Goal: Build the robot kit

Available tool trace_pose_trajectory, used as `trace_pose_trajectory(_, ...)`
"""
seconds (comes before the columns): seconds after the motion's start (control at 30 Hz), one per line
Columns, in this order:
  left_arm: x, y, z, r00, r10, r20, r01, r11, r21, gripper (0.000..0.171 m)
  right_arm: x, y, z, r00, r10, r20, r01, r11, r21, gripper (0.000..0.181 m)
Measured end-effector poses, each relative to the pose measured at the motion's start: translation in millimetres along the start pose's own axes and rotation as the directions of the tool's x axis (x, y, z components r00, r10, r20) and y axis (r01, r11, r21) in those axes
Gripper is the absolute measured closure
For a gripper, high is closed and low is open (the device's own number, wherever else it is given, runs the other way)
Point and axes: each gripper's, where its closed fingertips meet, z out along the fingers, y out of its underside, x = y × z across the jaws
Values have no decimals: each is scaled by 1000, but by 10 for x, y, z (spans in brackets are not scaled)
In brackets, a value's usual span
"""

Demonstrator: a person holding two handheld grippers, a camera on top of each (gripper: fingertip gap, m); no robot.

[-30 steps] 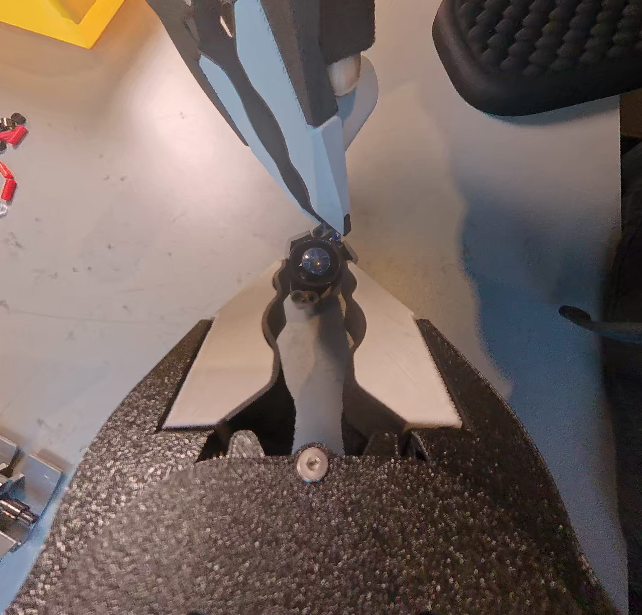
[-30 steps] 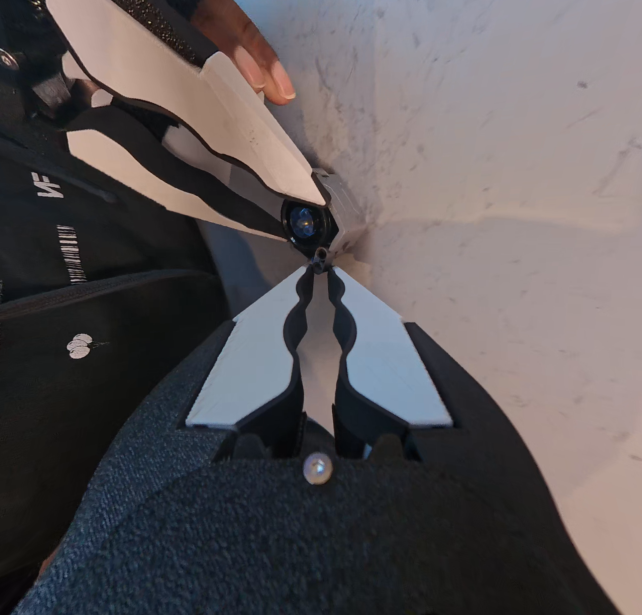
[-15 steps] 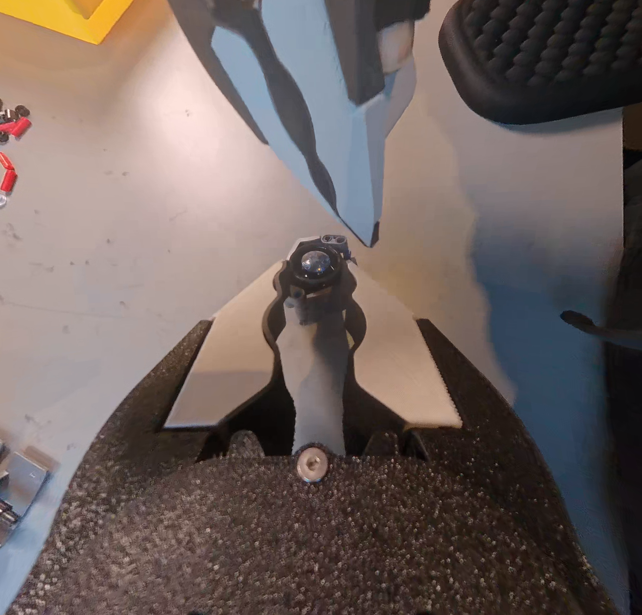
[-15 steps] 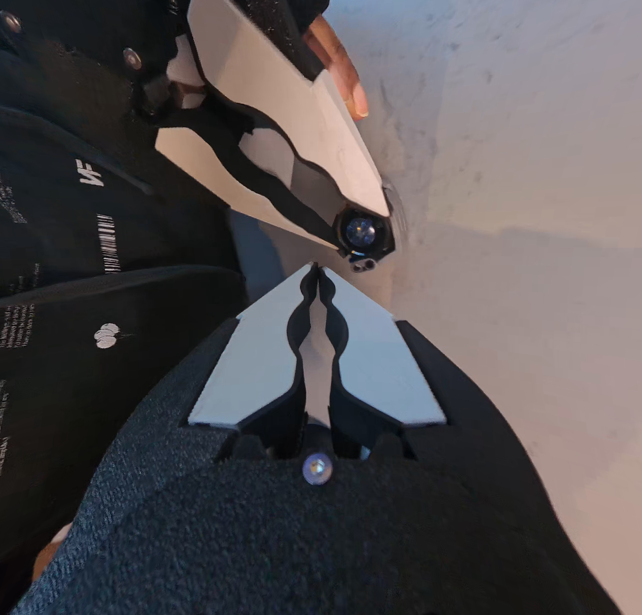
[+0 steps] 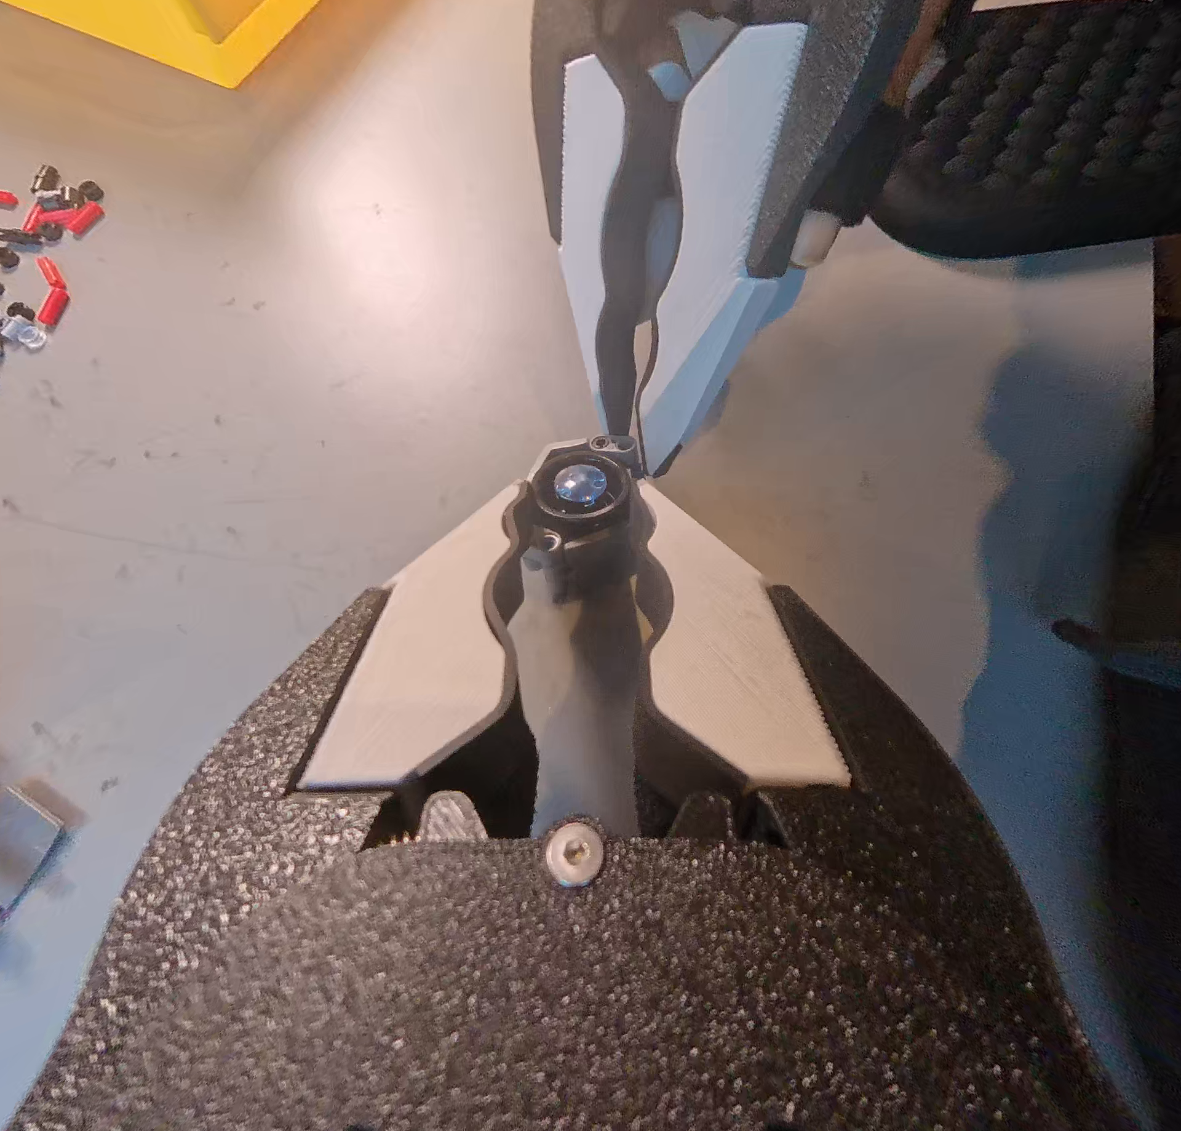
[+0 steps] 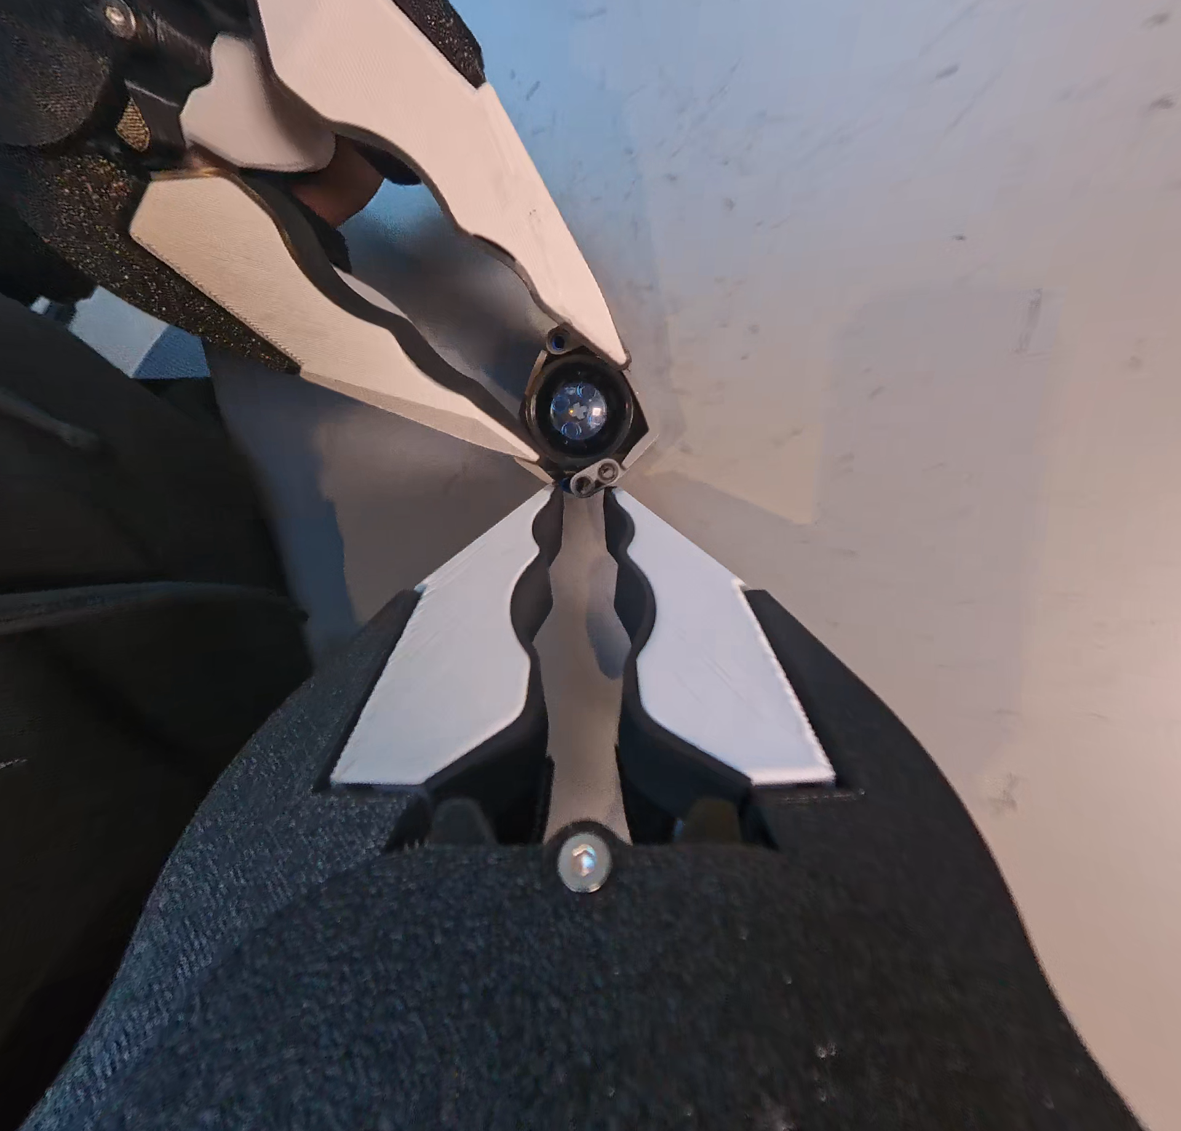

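Workshop or lab bench setting: scuffed pale desk (image 5: 332, 397), loose small red and black parts (image 5: 45, 231) scattered at its left edge, yellow bin (image 5: 211, 7) at the back, black mesh chair (image 5: 1048, 128) beside it.

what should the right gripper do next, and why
Probably close the right gripper on the small pin: its slightly parted tips flank that pin at the edge of the black part, which the left gripper clamps.
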Motion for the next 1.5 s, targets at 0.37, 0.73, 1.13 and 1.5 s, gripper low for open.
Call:
trace_pose_trajectory(0.37,45,83,-75,951,-98,-293,108,994,17,97,-17,-15,19,990,-134,-51,138,987,82,159)
trace_pose_trajectory(0.73,-16,158,153,993,-35,-117,34,999,-16,125,40,-95,37,955,-230,-186,259,955,147,167)
trace_pose_trajectory(1.13,-35,162,141,999,-8,-37,8,1000,-3,127,26,-62,0,878,-333,-344,405,900,163,172)
trace_pose_trajectory(1.5,-38,178,146,990,125,62,-125,992,-12,126,-25,-165,12,889,-357,-288,428,871,241,152)
